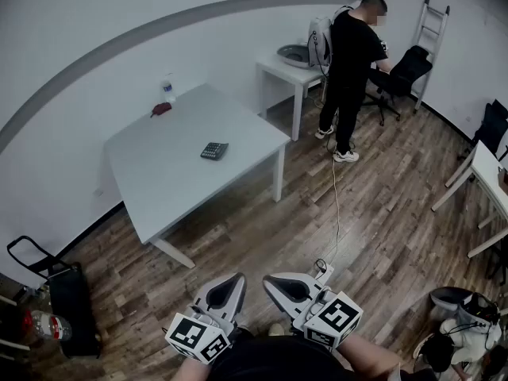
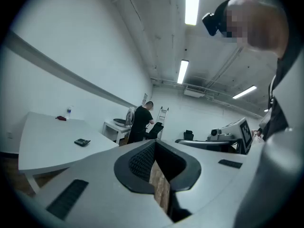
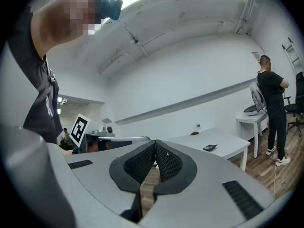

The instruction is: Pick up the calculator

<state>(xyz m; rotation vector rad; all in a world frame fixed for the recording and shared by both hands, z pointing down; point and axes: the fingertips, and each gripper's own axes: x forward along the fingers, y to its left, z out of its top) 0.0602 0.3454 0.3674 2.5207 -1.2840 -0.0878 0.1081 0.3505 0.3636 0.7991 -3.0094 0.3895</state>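
The calculator (image 1: 214, 150) is small and dark and lies flat near the middle of the pale grey table (image 1: 159, 181). It also shows far off in the left gripper view as the calculator (image 2: 82, 142) and in the right gripper view as the calculator (image 3: 209, 147). My left gripper (image 1: 236, 279) and right gripper (image 1: 270, 280) are held side by side close to my body, over the wooden floor and well short of the table. Both point level. The left gripper (image 2: 154, 144) is shut on nothing, and the right gripper (image 3: 155, 144) is shut on nothing.
A water bottle (image 1: 167, 88) and a small red thing (image 1: 161, 109) sit at the table's far edge. A person (image 1: 349, 70) stands by a small white table (image 1: 286, 68), with an office chair (image 1: 401, 74) and ladder (image 1: 429, 30). A cable (image 1: 337, 213) crosses the floor. A black cart (image 1: 55, 288) stands left.
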